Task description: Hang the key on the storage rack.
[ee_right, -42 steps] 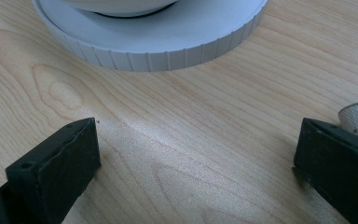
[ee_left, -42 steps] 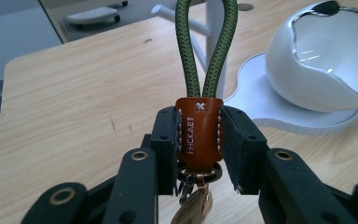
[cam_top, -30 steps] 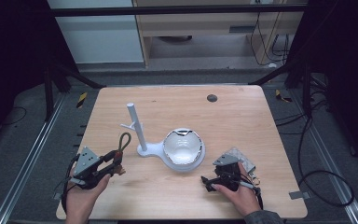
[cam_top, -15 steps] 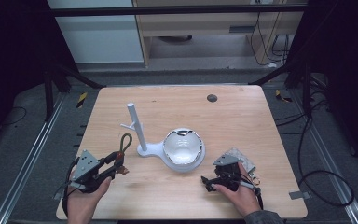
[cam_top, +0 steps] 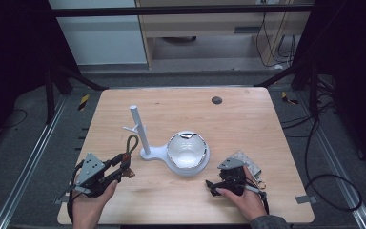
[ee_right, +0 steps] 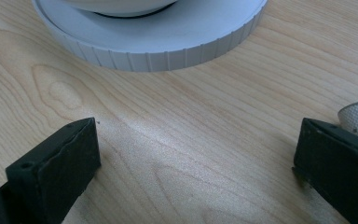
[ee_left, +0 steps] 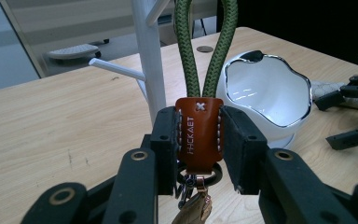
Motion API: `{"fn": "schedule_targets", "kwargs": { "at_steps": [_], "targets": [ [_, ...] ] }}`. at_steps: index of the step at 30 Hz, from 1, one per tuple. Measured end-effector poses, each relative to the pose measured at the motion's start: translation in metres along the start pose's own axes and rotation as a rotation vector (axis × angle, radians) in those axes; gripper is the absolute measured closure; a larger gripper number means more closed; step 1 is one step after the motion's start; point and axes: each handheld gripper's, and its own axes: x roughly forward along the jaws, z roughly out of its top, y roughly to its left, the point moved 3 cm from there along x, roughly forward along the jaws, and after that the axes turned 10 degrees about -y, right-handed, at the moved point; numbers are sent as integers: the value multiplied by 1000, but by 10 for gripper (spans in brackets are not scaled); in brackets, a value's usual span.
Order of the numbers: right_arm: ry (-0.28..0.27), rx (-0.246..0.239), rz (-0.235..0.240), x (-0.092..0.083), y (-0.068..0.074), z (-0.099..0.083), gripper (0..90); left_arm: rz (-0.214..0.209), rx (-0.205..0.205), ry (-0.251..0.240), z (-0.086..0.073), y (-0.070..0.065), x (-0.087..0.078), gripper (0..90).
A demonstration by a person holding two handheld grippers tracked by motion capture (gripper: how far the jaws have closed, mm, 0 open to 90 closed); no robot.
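- High view: the left gripper (cam_top: 116, 168) sits at about 7 o'clock on the wooden table (cam_top: 248, 114), clamped on a keychain (cam_top: 127, 151) whose green cord loop pokes up toward 1 o'clock. Just beyond it, near the middle of the table, is a white stand (cam_top: 140, 129) with an upright post and a short side peg, sharing its base with a white bowl (cam_top: 186, 149) at about 6 o'clock from the table's centre. The right gripper (cam_top: 213, 185) rests low at 5 o'clock, near the bowl's base, pointing toward 9 o'clock.
- Left gripper view: here you can really see the grip. Both jaws are squeezed onto the brown leather tab (ee_left: 199, 133) of the keychain, the green cord loop (ee_left: 205, 46) rises to 12 o'clock, and the metal ring and clasp (ee_left: 196, 186) dangle below. The post and its peg (ee_left: 116, 68) stand right behind, peg sticking out at 9 o'clock.
- Right gripper view: jaws spread wide with nothing between them but bare wood; the ribbed base edge (ee_right: 168, 51) of the bowl is at 12 o'clock.
- My read: the keychain's picked up and being carried to the stand. The next move probably needs a lift, then lining the loop's opening up with the peg tip and sliding it on before letting go. The loop is narrow, so aim matters.
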Motion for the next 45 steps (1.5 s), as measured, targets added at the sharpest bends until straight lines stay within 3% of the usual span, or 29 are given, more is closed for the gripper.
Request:
{"fn": "schedule_targets", "kwargs": {
  "at_steps": [19,45],
  "targets": [
    [0,1,2,0,0,0,3,33,-27,-28,8,7,14,661],
    [0,0,0,0,0,0,3,69,-51,13,-2,18,42,661]
  ]
}}
